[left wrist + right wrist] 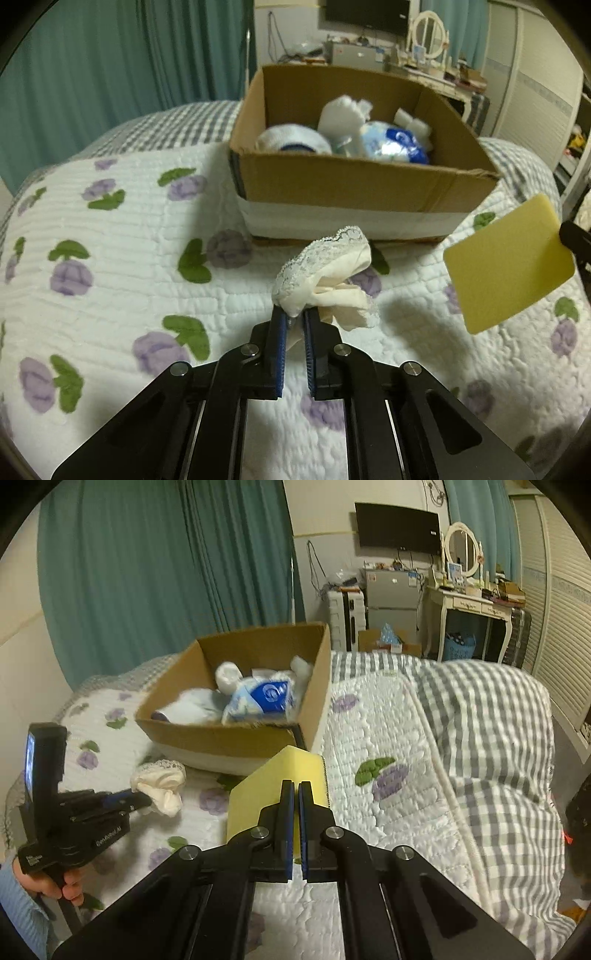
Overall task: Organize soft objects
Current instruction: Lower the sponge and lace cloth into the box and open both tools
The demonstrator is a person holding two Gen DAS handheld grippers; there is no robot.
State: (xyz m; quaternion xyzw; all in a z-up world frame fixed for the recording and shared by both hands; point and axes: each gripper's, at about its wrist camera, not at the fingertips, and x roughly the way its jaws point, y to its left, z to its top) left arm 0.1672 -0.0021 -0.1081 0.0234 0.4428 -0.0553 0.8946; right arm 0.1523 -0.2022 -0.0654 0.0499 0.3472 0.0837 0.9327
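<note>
Left gripper [294, 318] clamps one lace cloth [325, 273]; right gripper [296, 789] one yellow sheet [275, 786].

Each hand-held gripper was matte black, with angular linkage arms joined by round silver pivot pins and fingers faced with blue ribbed pads [281, 354]. The left hand-held gripper [142, 800] bore small white lettering and an upright block with a lit screen. The person wore a light blue striped sleeve [22, 912].
</note>
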